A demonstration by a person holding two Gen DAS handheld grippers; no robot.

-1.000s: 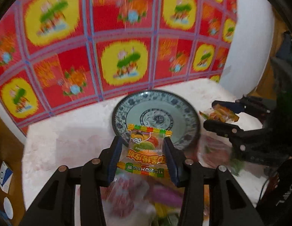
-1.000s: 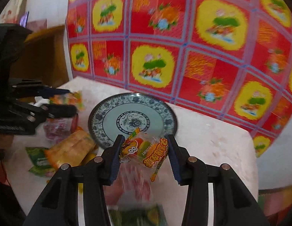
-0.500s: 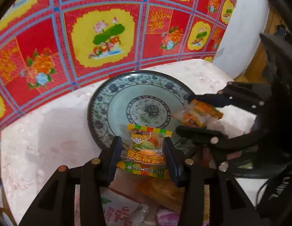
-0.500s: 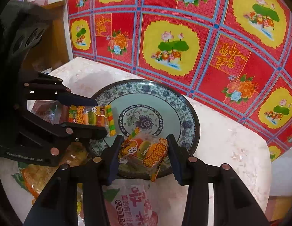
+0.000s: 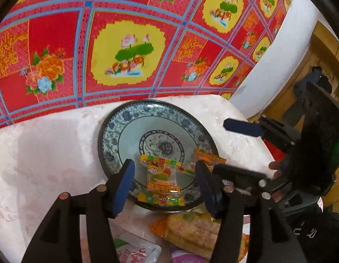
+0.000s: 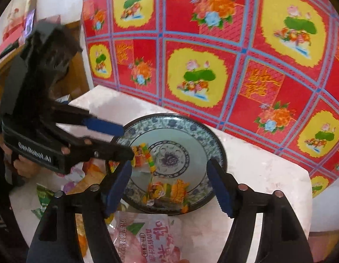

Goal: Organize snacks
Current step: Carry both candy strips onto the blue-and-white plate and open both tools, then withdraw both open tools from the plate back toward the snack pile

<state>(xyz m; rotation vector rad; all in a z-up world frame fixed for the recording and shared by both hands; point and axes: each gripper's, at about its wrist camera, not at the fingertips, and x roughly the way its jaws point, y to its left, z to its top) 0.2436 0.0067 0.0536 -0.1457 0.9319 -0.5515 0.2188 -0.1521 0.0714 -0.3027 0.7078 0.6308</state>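
A blue-patterned plate [image 5: 108, 140] [image 6: 217, 144] sits on the white table. My left gripper [image 5: 164, 164] [image 6: 125, 142] hangs over the plate's near side with its jaws opening. The gummy packet [image 5: 163, 179] [image 6: 143, 155] lies on the plate between the pads, touching neither. My right gripper [image 6: 169, 165] [image 5: 221, 146] hovers at the plate's right side, jaws also opening. The orange snack packet [image 6: 167, 189] [image 5: 210, 157] lies loose on the plate below it, clear of both pads.
More snack bags lie at the table's near edge: a pink-and-white bag [image 6: 152, 234] [image 5: 134, 252], an orange bag [image 5: 191, 230] and a green packet [image 6: 44, 199]. A red floral cloth [image 5: 125, 43] hangs behind the table. Wooden furniture [image 5: 318, 54] stands to the right.
Both grippers moved forward over the plate and opened. The gummy packet and the orange packet left the pads and now lie on the plate.
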